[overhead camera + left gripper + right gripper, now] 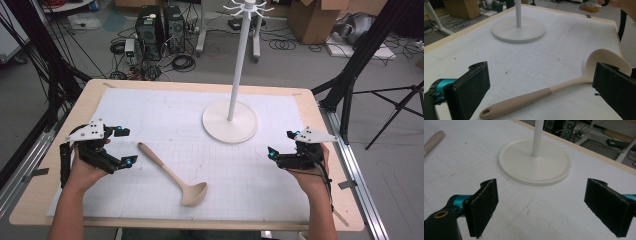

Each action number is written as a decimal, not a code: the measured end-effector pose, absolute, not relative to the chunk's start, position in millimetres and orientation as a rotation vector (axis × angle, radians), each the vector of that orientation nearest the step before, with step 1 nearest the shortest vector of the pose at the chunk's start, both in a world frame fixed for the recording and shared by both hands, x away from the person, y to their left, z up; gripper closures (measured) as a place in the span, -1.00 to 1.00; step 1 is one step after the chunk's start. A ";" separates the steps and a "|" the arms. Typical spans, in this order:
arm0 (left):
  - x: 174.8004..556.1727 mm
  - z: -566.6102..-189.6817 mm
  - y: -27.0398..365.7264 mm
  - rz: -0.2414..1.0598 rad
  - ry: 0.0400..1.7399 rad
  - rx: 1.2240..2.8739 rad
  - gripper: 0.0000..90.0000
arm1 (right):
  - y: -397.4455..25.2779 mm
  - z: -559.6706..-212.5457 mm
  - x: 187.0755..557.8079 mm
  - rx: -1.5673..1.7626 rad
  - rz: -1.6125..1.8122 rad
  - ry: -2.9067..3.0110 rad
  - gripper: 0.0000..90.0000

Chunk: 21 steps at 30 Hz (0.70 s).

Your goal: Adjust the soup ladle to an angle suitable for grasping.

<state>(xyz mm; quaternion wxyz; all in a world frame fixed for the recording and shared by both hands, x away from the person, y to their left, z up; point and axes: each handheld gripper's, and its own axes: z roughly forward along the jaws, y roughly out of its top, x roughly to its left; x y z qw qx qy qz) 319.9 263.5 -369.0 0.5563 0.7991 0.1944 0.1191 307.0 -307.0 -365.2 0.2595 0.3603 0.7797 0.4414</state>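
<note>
Forearms: two bare forearms come in nearest the high camera, each hand wrapped round a hand-held gripper.
Table (pixel 327 200): light wood top, largely covered by a white gridded mat (pixel 165 112); both hand-held grippers hover over the mat's near half.
Stand (pixel 230 121): white round base with a tall thin white pole, hooks at the top; it stands ahead of both hand-held grippers, nearer the right one, and well apart from each. In the right gripper view its base lies straight ahead, beyond the gap between the jaws.
Ladle (pixel 172 175): beige, lying flat on the mat between the two hand-held grippers, closer to the left one. Its handle end, with a small hole, points toward the left hand-held gripper; the bowl lies toward the near edge of the table. In the left gripper view the handle runs across the space between the jaws, with the bowl partly behind the jaw on that view's right. I cannot tell whether either jaw touches it.
Left hand-held gripper (pixel 124 146): jaws spread wide, nothing clamped; it sits just beside the ladle's handle end.
Right hand-held gripper (pixel 281 144): jaws spread wide, holding nothing; bare mat lies between its pads, and the ladle's handle tip shows far off to one side of its view.
</note>
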 end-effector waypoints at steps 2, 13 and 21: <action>319.9 -368.8 264.2 0.281 0.461 1.880 -0.96 | -307.2 -365.3 307.4 0.978 1.195 2.113 -0.75; 324.3 -375.3 254.4 0.254 0.437 1.940 -0.96 | -311.3 -366.4 307.5 1.006 1.186 2.113 -0.75; 333.4 -377.8 244.3 0.228 0.427 1.994 -0.96 | -307.8 -368.8 310.3 1.005 1.167 2.134 -0.75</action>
